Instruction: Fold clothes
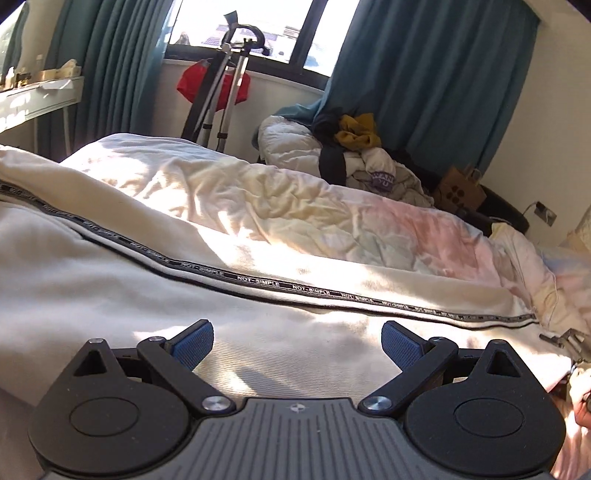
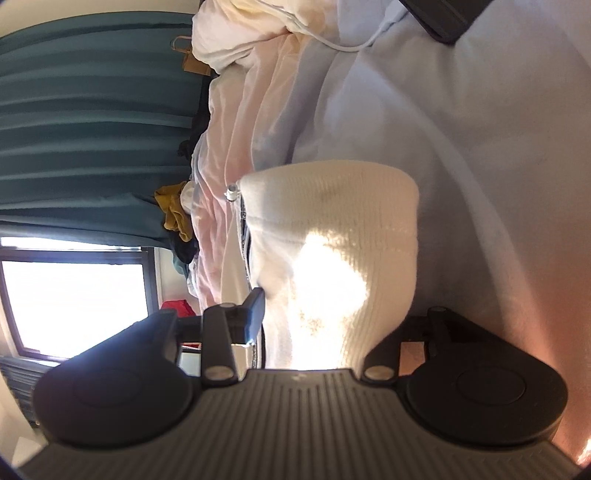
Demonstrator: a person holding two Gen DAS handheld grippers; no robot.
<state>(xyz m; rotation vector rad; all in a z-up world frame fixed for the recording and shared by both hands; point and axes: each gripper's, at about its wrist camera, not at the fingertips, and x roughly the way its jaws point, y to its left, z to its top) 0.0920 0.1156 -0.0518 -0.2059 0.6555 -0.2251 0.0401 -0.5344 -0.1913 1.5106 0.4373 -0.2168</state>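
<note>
Across the bed (image 1: 229,192) in front of me lies one cream zip-up garment (image 1: 110,280), its thick knit spread flat, sunlit in patches, with a single black tape reading NOT-SIMPLE (image 1: 258,281) running along the zipper to a metal pull (image 1: 565,338) at its right end. My left gripper (image 1: 297,345) hovers just above the fabric, its two blue pads (image 1: 194,347) spread wide and holding nothing. My right gripper (image 2: 332,314) is turned sideways and has the ribbed hem (image 2: 343,236) between its fingers; only one blue pad (image 2: 255,314) shows, the other hidden behind cloth, so I cannot tell how tightly it grips. Beyond are two teal curtains (image 1: 436,77), one window (image 1: 243,26), one tripod (image 1: 221,99) and one heap of clothes (image 1: 354,147).
</note>
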